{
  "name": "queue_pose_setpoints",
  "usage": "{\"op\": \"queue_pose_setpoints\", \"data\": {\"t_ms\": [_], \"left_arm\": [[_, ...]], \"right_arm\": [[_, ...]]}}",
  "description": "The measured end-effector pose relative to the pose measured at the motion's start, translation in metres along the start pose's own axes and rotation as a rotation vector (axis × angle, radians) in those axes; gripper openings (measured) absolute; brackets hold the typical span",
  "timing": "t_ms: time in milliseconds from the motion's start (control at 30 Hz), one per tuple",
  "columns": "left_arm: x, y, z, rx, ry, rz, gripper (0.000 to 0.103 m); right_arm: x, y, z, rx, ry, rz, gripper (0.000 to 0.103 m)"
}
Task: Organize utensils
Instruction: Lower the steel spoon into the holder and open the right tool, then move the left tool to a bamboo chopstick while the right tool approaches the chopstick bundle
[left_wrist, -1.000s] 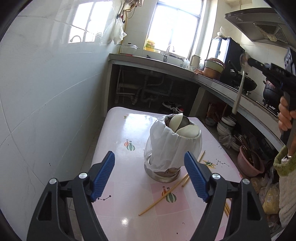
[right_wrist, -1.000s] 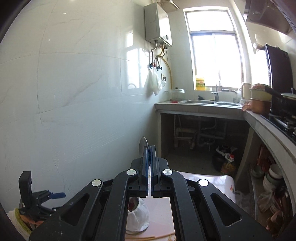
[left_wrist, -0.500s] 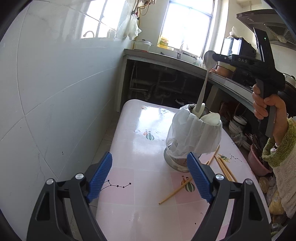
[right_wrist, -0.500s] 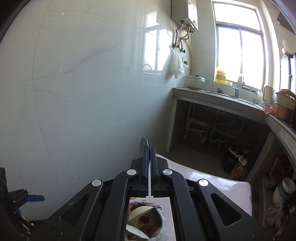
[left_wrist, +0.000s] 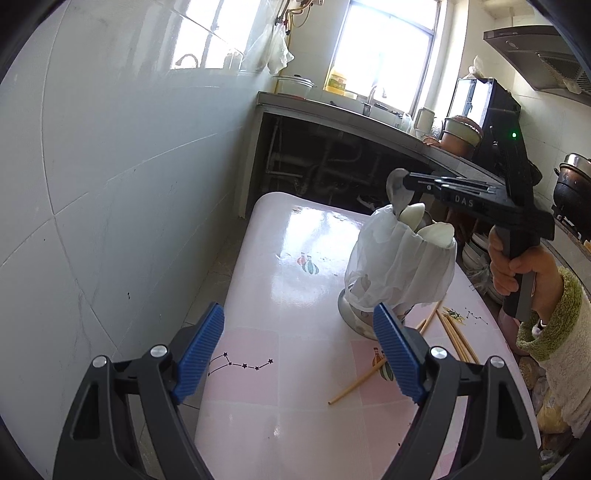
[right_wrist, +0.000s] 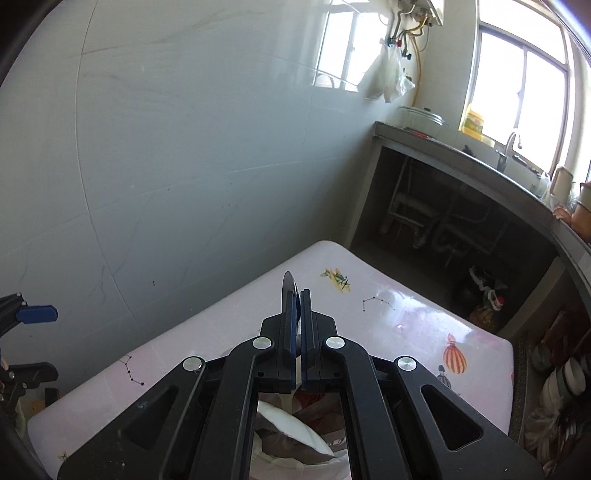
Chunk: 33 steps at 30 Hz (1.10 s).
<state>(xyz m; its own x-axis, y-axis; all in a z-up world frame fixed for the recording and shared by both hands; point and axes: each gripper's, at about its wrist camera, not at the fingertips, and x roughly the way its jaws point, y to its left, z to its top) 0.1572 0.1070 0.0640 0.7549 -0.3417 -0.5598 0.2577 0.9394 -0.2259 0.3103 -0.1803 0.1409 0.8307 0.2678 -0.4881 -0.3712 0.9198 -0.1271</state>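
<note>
The spoon (left_wrist: 396, 189) is standing bowl-up in the right gripper (left_wrist: 406, 183), whose jaws are clamped together on it; its handle is reaching down into the utensil holder (left_wrist: 400, 266), a metal cup wrapped in a white bag that is sitting on the pink table (left_wrist: 280, 280). In the right wrist view the spoon's bowl (right_wrist: 287, 285) is poking up edge-on just past the closed fingertips of the right gripper (right_wrist: 298, 295), and the holder's mouth (right_wrist: 295, 432) is showing directly below them.

Nearest the holder on the camera's side, the left gripper (left_wrist: 299, 354) is hovering over the table with its blue pads (left_wrist: 199, 352) standing wide apart and nothing between them; its right pad is overlapping the holder's base in the picture. Just beside the base, wooden chopsticks (left_wrist: 454, 334) are lying loose on the table, one of them (left_wrist: 356, 386) pointing away toward the near edge. Inside the holder, two white scoops (left_wrist: 437, 234) are sticking out next to the spoon. To the holder's right, a hand (left_wrist: 517, 266) in a fuzzy green-and-cream sleeve (left_wrist: 557, 332) is gripping the right gripper's handle. Beyond the holder, the kitchen counter (left_wrist: 369, 122) is running under the bright window (left_wrist: 384, 44).
</note>
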Motion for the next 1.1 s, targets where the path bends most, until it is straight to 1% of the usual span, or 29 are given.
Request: {"op": "queue_pose_setpoints", "data": {"t_ms": [67, 233, 333, 500, 567, 633, 700, 767, 833, 867, 933, 1000, 1100], "left_arm": [[0.000, 0.001, 0.000, -0.002, 0.002, 0.001, 0.080], [0.000, -0.002, -0.001, -0.003, 0.003, 0.000, 0.080], [-0.003, -0.006, -0.002, 0.006, 0.001, 0.001, 0.080], [-0.003, -0.012, -0.003, 0.002, 0.016, 0.009, 0.081], [-0.005, -0.014, -0.004, 0.004, 0.015, 0.014, 0.081], [-0.008, -0.016, -0.005, 0.006, 0.012, 0.014, 0.081], [-0.012, -0.018, -0.007, 0.006, 0.009, 0.018, 0.081], [-0.015, -0.020, -0.008, 0.003, 0.006, 0.017, 0.081], [-0.018, -0.022, -0.010, 0.002, 0.000, 0.016, 0.081], [-0.019, -0.023, -0.012, 0.003, -0.003, 0.015, 0.081], [-0.021, -0.026, -0.014, 0.008, -0.007, 0.013, 0.081], [-0.021, -0.030, -0.019, 0.015, -0.003, 0.004, 0.081], [-0.018, -0.039, -0.027, 0.026, 0.014, -0.018, 0.081]], "right_arm": [[-0.003, 0.003, -0.003, -0.028, 0.008, -0.001, 0.000], [-0.004, 0.001, -0.007, -0.034, 0.060, 0.030, 0.001], [-0.002, 0.001, -0.012, -0.038, 0.087, 0.031, 0.001], [-0.008, -0.008, -0.007, 0.023, 0.082, 0.073, 0.002], [-0.015, -0.012, -0.004, 0.046, 0.063, 0.084, 0.006], [-0.026, -0.018, -0.002, 0.081, 0.038, 0.097, 0.013], [-0.041, -0.026, -0.001, 0.127, 0.011, 0.120, 0.014], [-0.061, -0.036, -0.003, 0.180, -0.021, 0.132, 0.020], [-0.083, -0.046, -0.010, 0.238, -0.048, 0.145, 0.029], [-0.095, -0.050, -0.015, 0.266, -0.060, 0.139, 0.032], [-0.118, -0.058, -0.029, 0.315, -0.080, 0.123, 0.044], [-0.140, -0.063, -0.047, 0.357, -0.094, 0.095, 0.050], [-0.163, -0.067, -0.083, 0.418, -0.077, 0.060, 0.053]]}}
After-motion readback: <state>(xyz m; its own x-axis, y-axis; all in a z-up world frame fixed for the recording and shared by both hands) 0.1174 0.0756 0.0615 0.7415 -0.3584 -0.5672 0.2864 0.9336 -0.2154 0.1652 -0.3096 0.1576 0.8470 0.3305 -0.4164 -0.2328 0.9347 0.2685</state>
